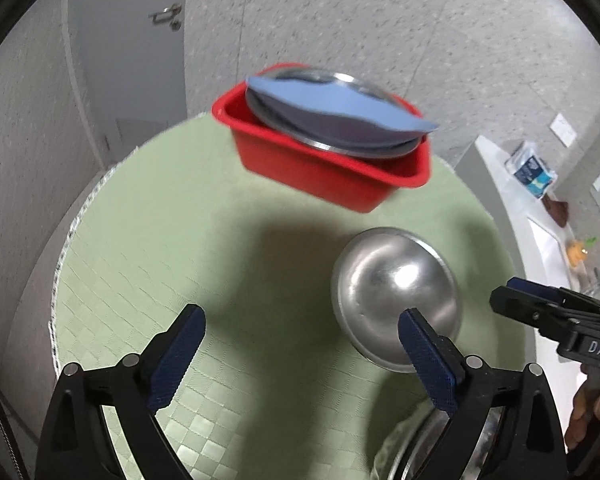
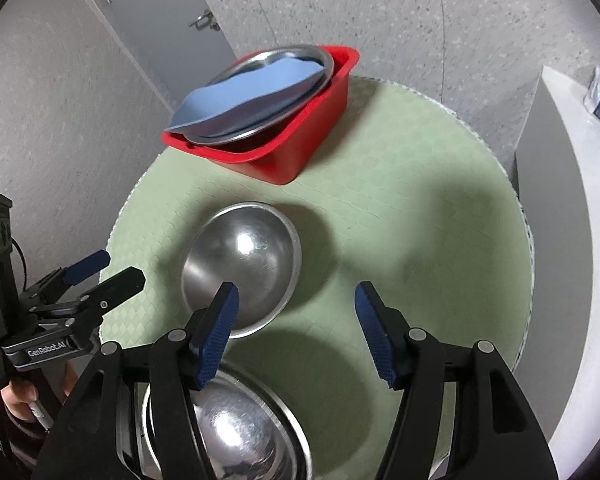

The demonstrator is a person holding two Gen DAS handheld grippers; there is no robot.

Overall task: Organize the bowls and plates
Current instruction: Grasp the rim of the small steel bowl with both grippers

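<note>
While upside down at centre frame on the green table (image 2: 420, 200), steel bowl (image 2: 240, 264) untouched. Beyond it, upper middle, red tub (image 2: 300, 152) holding steel plate (image 2: 260, 60) and blue plate (image 2: 244, 92). Left tool (image 1: 302, 352) and right tool (image 2: 296, 328) both spread wide, gripping nothing.

Probably a home interior: speckled floor (image 1: 380, 20), grey door (image 1: 132, 40), white counter (image 2: 572, 160) beside the cloth-covered surface (image 2: 380, 220).
</note>
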